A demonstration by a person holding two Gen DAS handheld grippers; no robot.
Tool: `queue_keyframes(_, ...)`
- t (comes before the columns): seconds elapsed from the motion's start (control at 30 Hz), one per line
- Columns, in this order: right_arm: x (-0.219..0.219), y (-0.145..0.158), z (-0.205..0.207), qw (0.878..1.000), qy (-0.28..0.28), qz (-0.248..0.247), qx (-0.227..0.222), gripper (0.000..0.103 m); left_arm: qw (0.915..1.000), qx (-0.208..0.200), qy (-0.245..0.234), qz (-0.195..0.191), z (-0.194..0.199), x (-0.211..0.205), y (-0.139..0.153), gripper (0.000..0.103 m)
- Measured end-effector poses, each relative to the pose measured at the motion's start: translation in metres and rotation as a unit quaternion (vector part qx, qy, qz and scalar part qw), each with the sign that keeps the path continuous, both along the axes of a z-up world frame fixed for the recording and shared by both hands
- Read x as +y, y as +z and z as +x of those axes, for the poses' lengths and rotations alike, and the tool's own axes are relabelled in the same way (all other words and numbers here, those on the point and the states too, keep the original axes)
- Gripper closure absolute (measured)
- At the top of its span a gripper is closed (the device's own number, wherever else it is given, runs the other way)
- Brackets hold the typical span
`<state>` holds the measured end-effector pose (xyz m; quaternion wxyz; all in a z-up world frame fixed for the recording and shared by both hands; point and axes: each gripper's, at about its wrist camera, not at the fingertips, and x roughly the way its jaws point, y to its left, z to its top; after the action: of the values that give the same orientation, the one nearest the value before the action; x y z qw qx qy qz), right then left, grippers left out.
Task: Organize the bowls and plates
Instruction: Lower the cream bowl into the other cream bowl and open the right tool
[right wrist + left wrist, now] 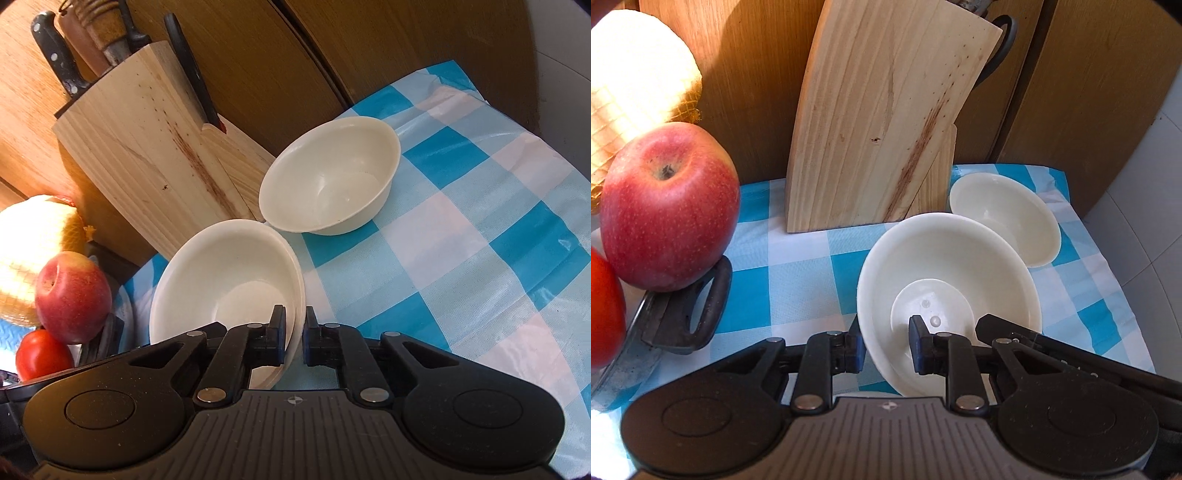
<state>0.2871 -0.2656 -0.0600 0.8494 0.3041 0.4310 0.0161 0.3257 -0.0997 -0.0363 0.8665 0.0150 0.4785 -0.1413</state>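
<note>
A cream near bowl (pixel 945 258) is tilted above the blue checked tablecloth (pixel 798 280). My left gripper (pixel 886 345) straddles its left rim, jaws apart, one pad inside and one outside, not pressing. My right gripper (pixel 294 338) is shut on the same near bowl (pixel 229 269) at its right rim, which looks like two stacked rims. A second cream far bowl (pixel 1008 218) sits behind it on the cloth, also in the right wrist view (pixel 332 177).
A wooden knife block (pixel 882 122) stands right behind the bowls, its knives showing in the right wrist view (pixel 147 136). A red apple (pixel 668 206), a tomato (pixel 42 354), a netted melon (pixel 635 81) and a dark pan handle (pixel 698 314) are at the left.
</note>
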Motion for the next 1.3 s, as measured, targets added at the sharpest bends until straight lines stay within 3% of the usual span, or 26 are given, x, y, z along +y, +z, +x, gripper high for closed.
queue_keyframes(0.6,0.027,0.053,-0.058,0.998,0.059,-0.001,-0.036,0.089,0.9985,-0.051,0.013,0.011,-0.079,0.028,0.047,0.085)
queue_keyframes(1.0,0.038,0.057,-0.094,0.996,0.080,-0.014,-0.023,0.088,0.9986,-0.050,0.013,0.013,-0.115,0.039,0.041,0.082)
queue_keyframes(1.3,0.053,0.053,-0.092,0.995,0.097,-0.029,-0.015,0.088,0.9990,-0.030,0.027,0.021,-0.113,0.050,0.026,0.082)
